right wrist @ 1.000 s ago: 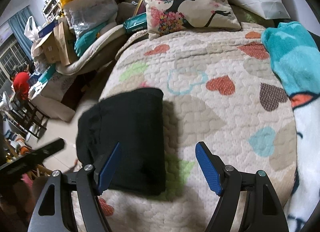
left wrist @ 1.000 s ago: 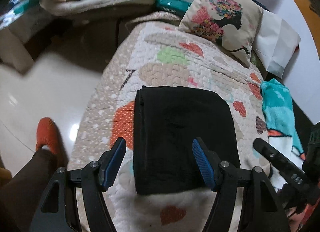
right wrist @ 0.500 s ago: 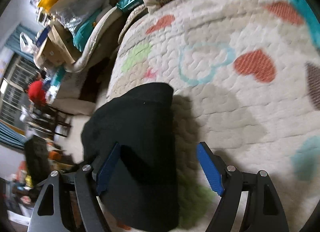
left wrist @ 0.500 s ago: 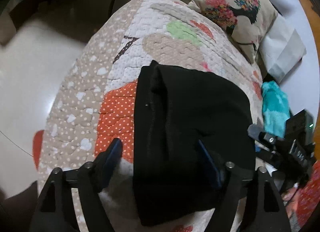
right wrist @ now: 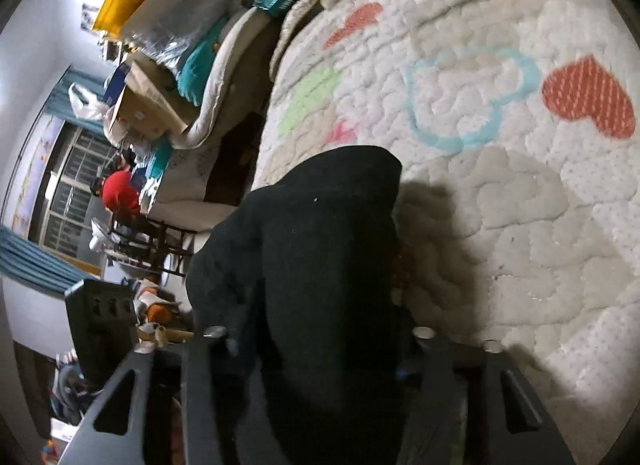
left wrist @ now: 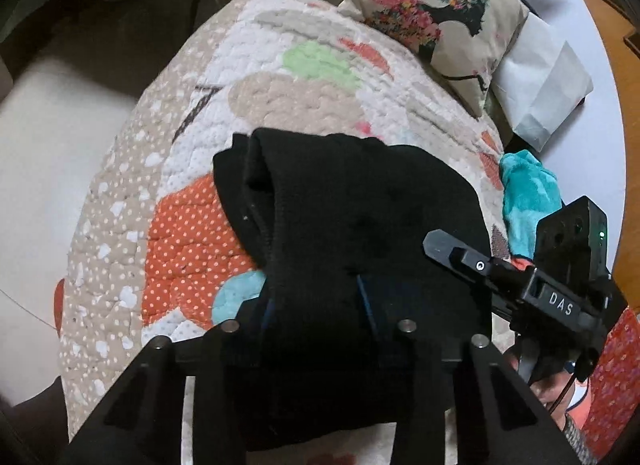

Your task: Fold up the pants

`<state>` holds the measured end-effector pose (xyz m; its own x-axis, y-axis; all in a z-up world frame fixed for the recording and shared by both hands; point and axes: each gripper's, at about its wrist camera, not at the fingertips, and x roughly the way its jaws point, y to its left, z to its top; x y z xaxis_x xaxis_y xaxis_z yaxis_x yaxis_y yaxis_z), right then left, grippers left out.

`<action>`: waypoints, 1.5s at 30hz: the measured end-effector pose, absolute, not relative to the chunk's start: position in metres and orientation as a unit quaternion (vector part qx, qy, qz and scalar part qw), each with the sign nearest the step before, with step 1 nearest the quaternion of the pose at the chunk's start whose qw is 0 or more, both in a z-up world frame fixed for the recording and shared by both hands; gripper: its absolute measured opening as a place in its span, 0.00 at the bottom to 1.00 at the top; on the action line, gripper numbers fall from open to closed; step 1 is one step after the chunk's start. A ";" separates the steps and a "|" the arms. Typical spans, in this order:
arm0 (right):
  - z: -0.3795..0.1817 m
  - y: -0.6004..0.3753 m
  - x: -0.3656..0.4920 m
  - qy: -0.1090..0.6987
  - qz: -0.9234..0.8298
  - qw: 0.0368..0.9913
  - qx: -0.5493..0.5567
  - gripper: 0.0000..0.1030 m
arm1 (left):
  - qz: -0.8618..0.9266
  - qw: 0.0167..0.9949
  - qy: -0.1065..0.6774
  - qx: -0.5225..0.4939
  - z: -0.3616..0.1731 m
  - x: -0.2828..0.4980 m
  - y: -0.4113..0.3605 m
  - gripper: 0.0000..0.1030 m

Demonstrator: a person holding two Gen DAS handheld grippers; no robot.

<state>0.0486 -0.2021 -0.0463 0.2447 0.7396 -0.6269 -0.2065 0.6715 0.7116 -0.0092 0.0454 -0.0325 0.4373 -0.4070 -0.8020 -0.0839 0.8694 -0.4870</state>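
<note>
The folded black pants [left wrist: 352,225] lie as a thick bundle on the heart-patterned quilt [left wrist: 280,97], with their near edge raised. My left gripper [left wrist: 316,305] is shut on the bundle's near edge; its blue pads are mostly buried in the cloth. My right gripper [right wrist: 320,349] is shut on the same pants [right wrist: 320,249] from the other side, and its body shows at the right of the left wrist view [left wrist: 520,285]. The bundle's far end rests on the quilt [right wrist: 500,145].
A floral cushion [left wrist: 436,13] and a white paper bag [left wrist: 544,93] lie at the bed's far end. A teal blanket [left wrist: 528,201] lies on the right. The bed's left edge drops to the pale floor [left wrist: 48,169]. Piled boxes and bags [right wrist: 160,57] stand beyond the bed.
Both grippers moved forward over the pants' near edge and closed from open onto it. The bundle's near end has risen off the quilt.
</note>
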 end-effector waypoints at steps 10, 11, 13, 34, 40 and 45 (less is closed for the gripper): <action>-0.001 -0.213 0.051 0.475 0.299 0.798 0.219 0.42 | -0.110 0.826 0.510 -0.213 -0.002 0.021 0.020 0.34; 0.000 -0.215 0.052 0.475 0.295 0.800 0.217 0.42 | -0.113 0.828 0.510 -0.205 -0.001 0.026 0.015 0.34; 0.004 -0.223 0.057 0.478 0.284 0.804 0.209 0.42 | -0.121 0.831 0.508 -0.190 0.003 0.036 0.005 0.34; -0.012 -0.238 0.147 0.490 0.217 0.819 0.204 0.42 | -0.103 0.839 0.509 -0.162 -0.030 0.123 -0.022 0.34; -0.026 -0.237 0.156 0.492 0.193 0.822 0.211 0.43 | -0.092 0.845 0.507 -0.141 -0.034 0.124 -0.027 0.34; -0.026 -0.237 0.153 0.484 0.189 0.828 0.209 0.43 | -0.092 0.845 0.507 -0.142 -0.035 0.124 -0.027 0.34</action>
<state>0.1526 -0.2369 -0.0264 0.4600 0.5154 -0.7230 -0.1102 0.8412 0.5294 0.1236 -0.0275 -0.0351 0.4688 -0.2995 -0.8310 0.0121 0.9428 -0.3330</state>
